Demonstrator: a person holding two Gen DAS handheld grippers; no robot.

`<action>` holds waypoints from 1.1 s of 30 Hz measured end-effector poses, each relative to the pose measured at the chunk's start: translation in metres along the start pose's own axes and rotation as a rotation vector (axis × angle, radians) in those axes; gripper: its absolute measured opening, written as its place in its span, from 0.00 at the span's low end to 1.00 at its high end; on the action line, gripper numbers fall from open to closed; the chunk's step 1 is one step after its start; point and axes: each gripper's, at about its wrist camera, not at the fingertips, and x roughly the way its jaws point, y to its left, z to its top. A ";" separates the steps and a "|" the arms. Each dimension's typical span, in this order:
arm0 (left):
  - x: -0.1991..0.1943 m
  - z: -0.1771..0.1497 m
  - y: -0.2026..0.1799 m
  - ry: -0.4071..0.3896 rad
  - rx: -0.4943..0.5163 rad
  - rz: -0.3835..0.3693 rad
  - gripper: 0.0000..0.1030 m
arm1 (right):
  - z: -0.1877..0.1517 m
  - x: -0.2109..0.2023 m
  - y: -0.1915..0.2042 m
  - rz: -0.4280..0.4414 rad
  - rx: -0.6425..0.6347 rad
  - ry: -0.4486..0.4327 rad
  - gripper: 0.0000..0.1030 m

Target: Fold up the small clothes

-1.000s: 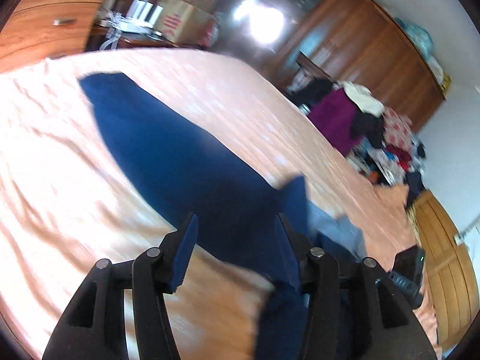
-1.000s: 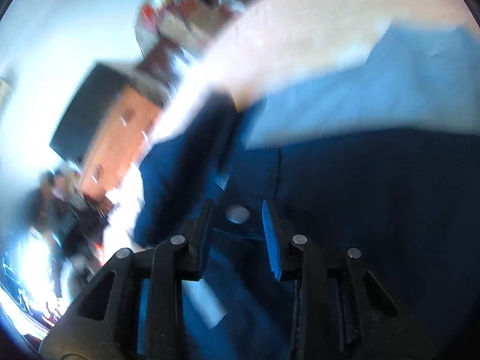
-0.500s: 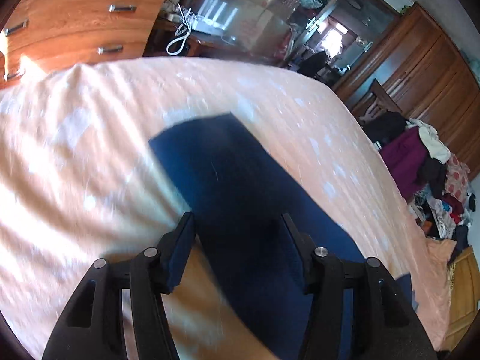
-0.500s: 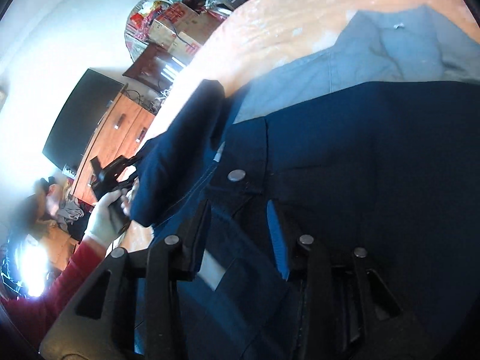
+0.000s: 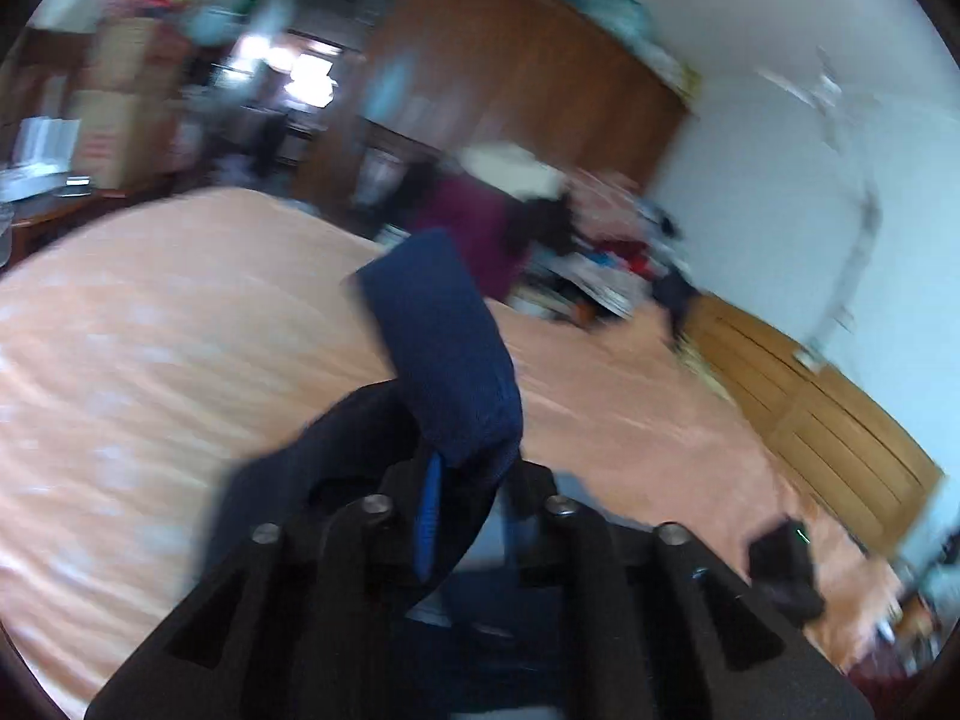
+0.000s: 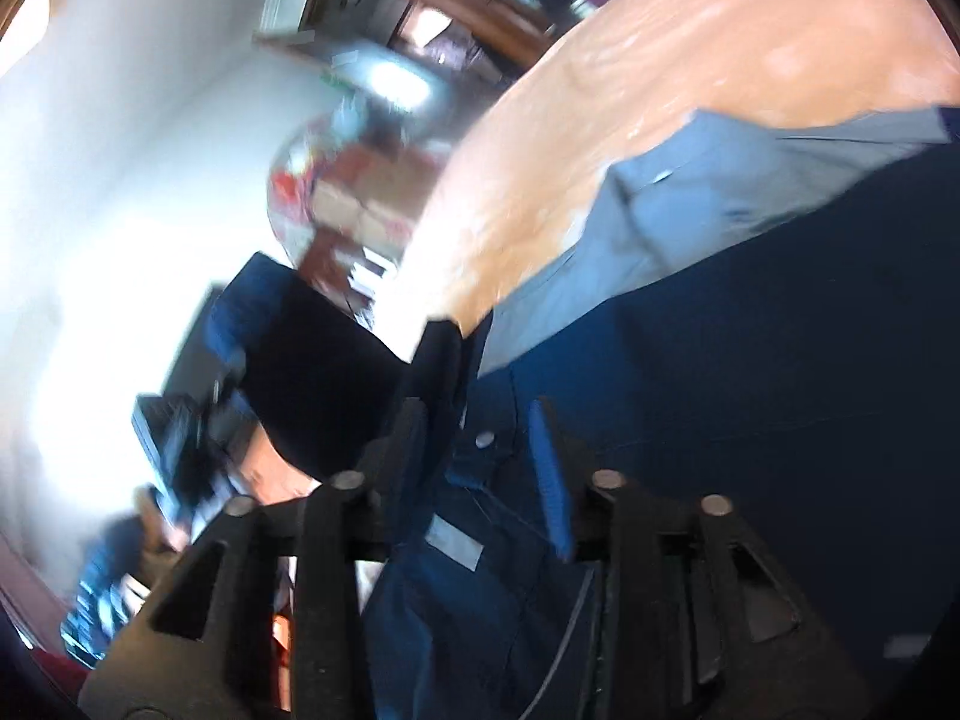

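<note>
Dark navy trousers (image 6: pixel 750 372) lie on the peach bed sheet (image 5: pixel 150 330). In the left wrist view my left gripper (image 5: pixel 462 504) is shut on the end of a trouser leg (image 5: pixel 444 360), which stands up and curls over the fingers; only one blue pad (image 5: pixel 429 516) shows. In the right wrist view my right gripper (image 6: pixel 480 450) is open, low over the waistband with its metal button (image 6: pixel 485 438) between the fingers. The raised leg (image 6: pixel 300 372) and the other gripper appear blurred at the left. A grey garment (image 6: pixel 720 210) lies under the trousers' far edge.
A wooden wardrobe (image 5: pixel 510 90) and a heap of clothes (image 5: pixel 540 222) stand beyond the bed. The wooden headboard (image 5: pixel 840 420) is at the right, with a dark device (image 5: pixel 780 570) lying on the sheet near it. Boxes (image 5: pixel 120 90) are stacked at the far left.
My left gripper has shut on the trouser leg end and lifted it off the sheet, swinging right. The right gripper stays open over the waistband.
</note>
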 end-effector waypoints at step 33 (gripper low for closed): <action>-0.021 -0.137 0.090 0.178 -0.367 0.113 0.59 | 0.025 0.110 -0.030 -0.190 -0.124 0.248 0.39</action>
